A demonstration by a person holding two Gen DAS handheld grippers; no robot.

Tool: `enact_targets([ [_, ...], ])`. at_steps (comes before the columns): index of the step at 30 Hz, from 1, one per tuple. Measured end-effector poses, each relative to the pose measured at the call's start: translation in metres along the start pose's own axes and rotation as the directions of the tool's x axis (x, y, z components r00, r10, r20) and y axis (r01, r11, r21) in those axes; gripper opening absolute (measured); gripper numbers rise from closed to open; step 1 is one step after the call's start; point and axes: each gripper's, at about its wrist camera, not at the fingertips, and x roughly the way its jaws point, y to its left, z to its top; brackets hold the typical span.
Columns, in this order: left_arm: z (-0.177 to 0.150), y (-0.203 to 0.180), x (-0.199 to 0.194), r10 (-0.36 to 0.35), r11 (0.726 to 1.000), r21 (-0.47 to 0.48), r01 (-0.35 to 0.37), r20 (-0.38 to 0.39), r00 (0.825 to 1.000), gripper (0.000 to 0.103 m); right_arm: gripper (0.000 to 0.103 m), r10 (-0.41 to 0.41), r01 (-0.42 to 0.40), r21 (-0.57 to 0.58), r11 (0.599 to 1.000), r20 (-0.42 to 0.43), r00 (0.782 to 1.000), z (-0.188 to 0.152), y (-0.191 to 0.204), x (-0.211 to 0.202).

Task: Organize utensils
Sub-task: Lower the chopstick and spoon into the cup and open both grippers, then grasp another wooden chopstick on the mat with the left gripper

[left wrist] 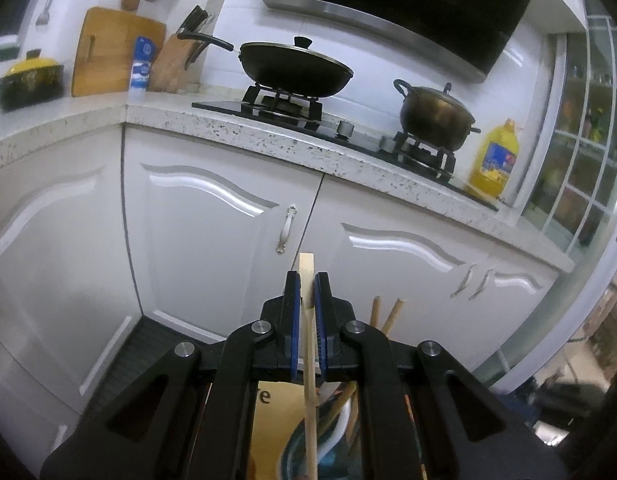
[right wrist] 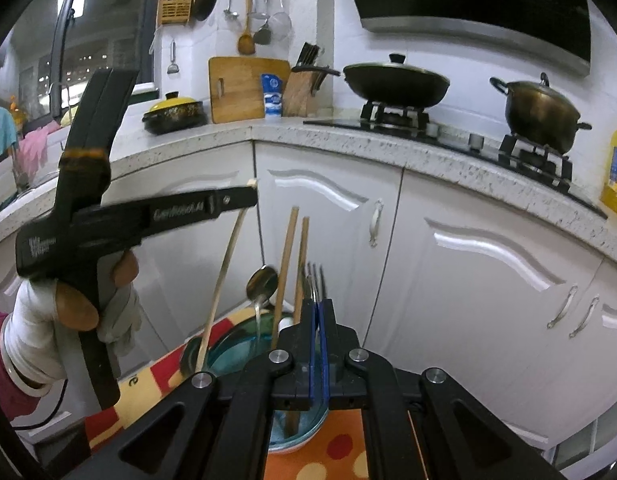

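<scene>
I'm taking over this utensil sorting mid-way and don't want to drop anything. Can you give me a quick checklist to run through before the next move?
1. Left gripper shut on the pale wooden stick: ok.
2. Right gripper shut on the fork: ok, tines stand above the closed pads.
3. Stick's lower end down in the blue bowl: ok.
4. Brown chopsticks and spoon standing in the bowl, untouched: ok.
5. Bowl steady on the patterned cloth: cannot tell.
6. Somewhere to put the sorted utensils: cannot tell, none shows nearby.
</scene>
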Motion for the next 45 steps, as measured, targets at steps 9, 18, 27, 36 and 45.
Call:
enact_targets([
  [9,0.006,-0.009,0.002,-0.014,0.999,-0.029,0.015,0.023,1.000,0.005,0.002,0.025,-0.025,0.006,1.000,-0.035,0.999,-0.015,0.007,0.001],
  [18,-0.020,-0.017,0.001,-0.021,1.000,0.012,0.022,-0.036,0.999,0.005,0.002,0.031,-0.029,0.056,0.998,-0.047,0.998,-0.017,-0.003,0.002],
  [27,-0.029,-0.017,-0.002,-0.012,1.000,0.007,0.012,-0.055,0.998,0.005,0.002,0.033,-0.030,0.055,0.998,-0.057,0.998,-0.019,0.000,0.001],
  [36,-0.014,0.016,-0.024,0.008,0.998,-0.064,-0.010,-0.036,0.999,0.005,0.002,0.037,-0.032,0.072,0.997,-0.078,0.996,-0.020,-0.004,0.000],
  [45,-0.060,0.062,-0.007,0.050,0.987,-0.136,-0.086,-0.246,0.968,0.028,0.014,0.041,-0.024,0.138,0.990,-0.122,0.992,-0.022,-0.016,0.005],
])
